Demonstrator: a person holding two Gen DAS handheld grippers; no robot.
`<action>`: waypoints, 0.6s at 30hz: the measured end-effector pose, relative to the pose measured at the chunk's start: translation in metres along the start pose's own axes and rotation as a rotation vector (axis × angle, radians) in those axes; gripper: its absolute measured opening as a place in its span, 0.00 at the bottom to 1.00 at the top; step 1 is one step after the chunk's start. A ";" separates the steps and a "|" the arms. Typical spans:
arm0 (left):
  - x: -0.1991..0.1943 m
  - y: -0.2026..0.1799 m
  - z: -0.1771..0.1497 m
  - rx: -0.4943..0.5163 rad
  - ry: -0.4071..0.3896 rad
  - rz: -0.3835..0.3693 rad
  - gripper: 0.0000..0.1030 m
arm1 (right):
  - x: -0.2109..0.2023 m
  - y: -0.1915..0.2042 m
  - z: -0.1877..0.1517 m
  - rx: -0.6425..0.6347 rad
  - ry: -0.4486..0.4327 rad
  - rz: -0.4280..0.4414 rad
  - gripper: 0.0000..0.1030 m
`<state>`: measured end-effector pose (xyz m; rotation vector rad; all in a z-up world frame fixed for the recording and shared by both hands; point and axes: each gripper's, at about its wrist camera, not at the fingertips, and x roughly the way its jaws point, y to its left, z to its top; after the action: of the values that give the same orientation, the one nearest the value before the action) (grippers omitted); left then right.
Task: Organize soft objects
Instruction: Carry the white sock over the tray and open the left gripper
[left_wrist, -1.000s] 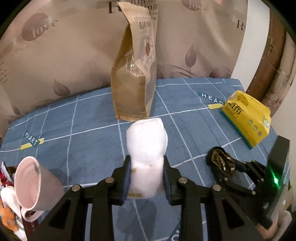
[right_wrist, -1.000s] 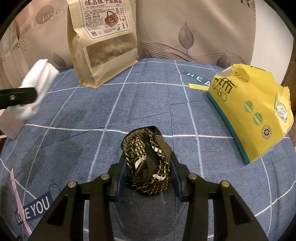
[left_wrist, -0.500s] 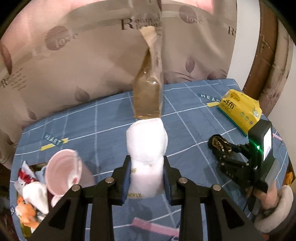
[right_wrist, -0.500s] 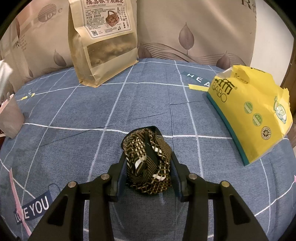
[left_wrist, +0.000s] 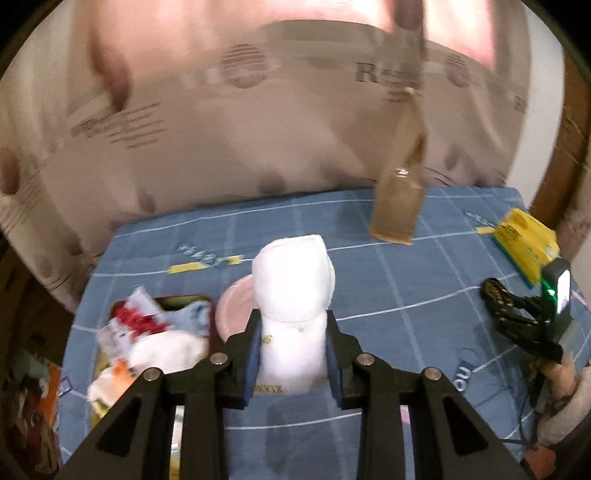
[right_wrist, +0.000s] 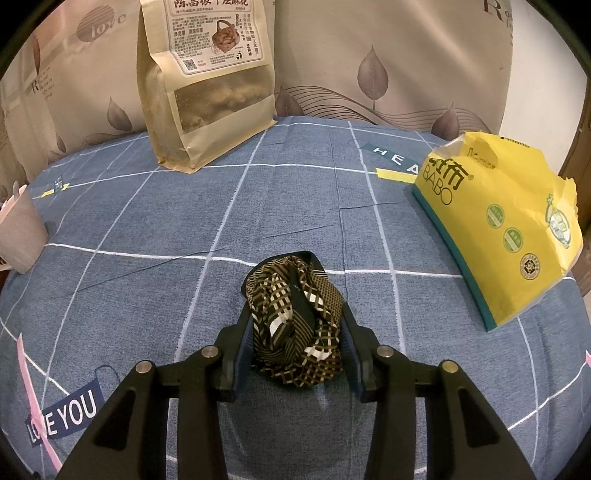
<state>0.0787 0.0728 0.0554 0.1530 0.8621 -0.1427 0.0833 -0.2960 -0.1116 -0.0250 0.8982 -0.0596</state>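
1. While the left-wrist view is smeared with blur, the left gripper (left_wrist: 291, 354) sits nearest the lens, its jaws pinching a rolled white sock (left_wrist: 293, 295) that stands upright between the pads and rises well above them.
2. Just behind the sock, a pink cup (left_wrist: 234, 314) shows its rim, partly hidden by the roll.
3. Left of the cup lies a dark tray (left_wrist: 184, 300) piled with soft items (left_wrist: 155, 339) in white, red, pale blue and orange; what each one is cannot be told through the blur.
4. At the right edge of that view, the right gripper (left_wrist: 496, 299) rests low on the blue checked cloth (left_wrist: 406, 280), with part of a hand (left_wrist: 561, 380) behind it.
5. From the right wrist, the right gripper (right_wrist: 297, 341) has its jaws closed on a bunched brown-and-black patterned fabric (right_wrist: 295, 325), which lies on the blue cloth near the front.
6. Farther right lies a yellow tissue pack (right_wrist: 502, 225), well apart from the fabric.
7. Farther back on the left, a tall kraft paper bag (right_wrist: 210, 96) with a clear window stands upright before the beige leaf-print curtain (right_wrist: 388, 55).
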 end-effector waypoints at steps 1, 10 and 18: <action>-0.001 0.008 -0.001 -0.010 0.000 0.013 0.30 | 0.000 0.001 0.000 0.000 0.000 -0.001 0.39; -0.015 0.077 -0.010 -0.103 0.003 0.126 0.30 | 0.000 0.002 0.000 -0.001 0.000 -0.003 0.39; -0.001 0.118 -0.025 -0.173 0.043 0.174 0.30 | 0.000 0.002 0.000 -0.002 0.000 -0.004 0.39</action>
<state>0.0818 0.1932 0.0494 0.0684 0.8957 0.0987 0.0831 -0.2943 -0.1114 -0.0288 0.8983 -0.0619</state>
